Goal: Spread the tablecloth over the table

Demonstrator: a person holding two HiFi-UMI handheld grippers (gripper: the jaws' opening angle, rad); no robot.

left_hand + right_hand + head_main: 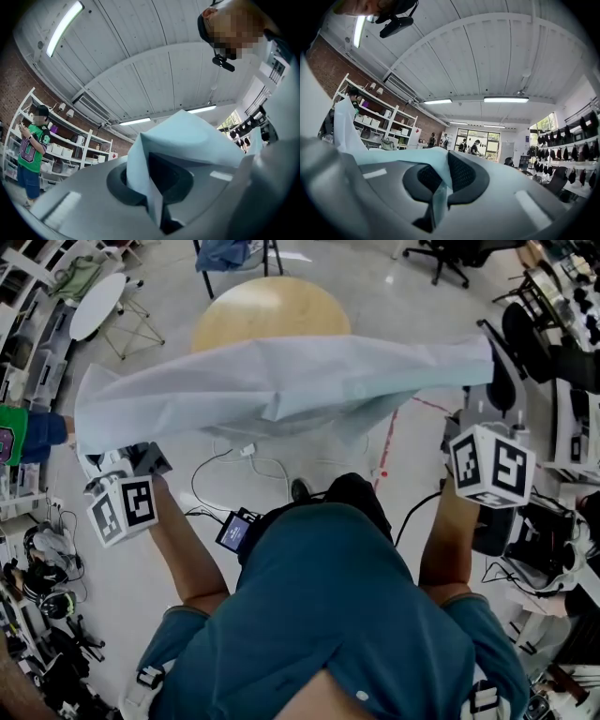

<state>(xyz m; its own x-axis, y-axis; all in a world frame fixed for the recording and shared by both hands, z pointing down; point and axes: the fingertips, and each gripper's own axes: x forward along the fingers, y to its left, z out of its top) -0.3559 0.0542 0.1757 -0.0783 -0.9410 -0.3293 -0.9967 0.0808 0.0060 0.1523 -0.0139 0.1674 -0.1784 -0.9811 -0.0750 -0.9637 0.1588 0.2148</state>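
A pale blue tablecloth (281, 385) hangs stretched in the air between my two grippers, in front of the round wooden table (272, 313). My left gripper (98, 457) is shut on its left corner, the marker cube just below it. My right gripper (486, 381) is shut on the right corner. In the left gripper view the tablecloth (187, 136) bunches up out of the closed left gripper (157, 192). In the right gripper view a thin fold of the tablecloth (424, 157) is pinched in the right gripper (438, 197). The cloth sags and hides the table's near edge.
A white oval table (98, 304) stands at the far left, an office chair (450, 259) at the far right. Cables (244, 460) and a red tape line (389, 442) lie on the floor below the cloth. A person in a green shirt (19, 432) stands by shelves at left.
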